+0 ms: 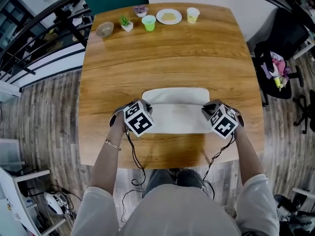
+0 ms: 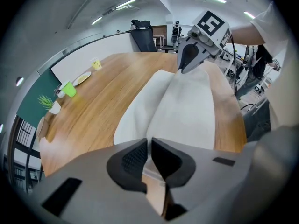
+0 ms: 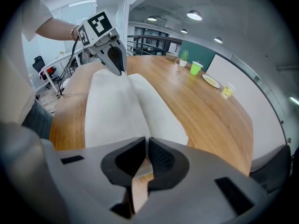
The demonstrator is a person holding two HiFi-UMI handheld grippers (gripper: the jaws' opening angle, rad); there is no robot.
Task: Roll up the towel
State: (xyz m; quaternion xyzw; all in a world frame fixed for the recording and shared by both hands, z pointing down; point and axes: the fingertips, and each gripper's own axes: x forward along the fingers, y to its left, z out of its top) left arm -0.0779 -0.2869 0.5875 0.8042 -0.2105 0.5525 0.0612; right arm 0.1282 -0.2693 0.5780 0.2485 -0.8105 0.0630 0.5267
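Observation:
A white towel (image 1: 177, 113) lies on the near half of the wooden table (image 1: 162, 58), with one layer folded over another. A crease runs across it from one gripper to the other. My left gripper (image 1: 146, 104) is at the towel's left end, its jaws shut on the folded edge (image 2: 154, 125). My right gripper (image 1: 209, 107) is at the right end, jaws shut on the same edge (image 3: 140, 125). The left gripper view shows the right gripper (image 2: 183, 68) pinching the towel (image 2: 187, 106). The right gripper view shows the left gripper (image 3: 119, 69) pinching the towel (image 3: 112, 111). Both grippers point steeply down.
Along the far table edge stand a bowl (image 1: 104, 29), two small potted plants (image 1: 126, 23), a green cup (image 1: 148, 23), a plate (image 1: 169, 16) and a yellow cup (image 1: 193, 14). A black office chair (image 1: 283, 58) stands to the right of the table.

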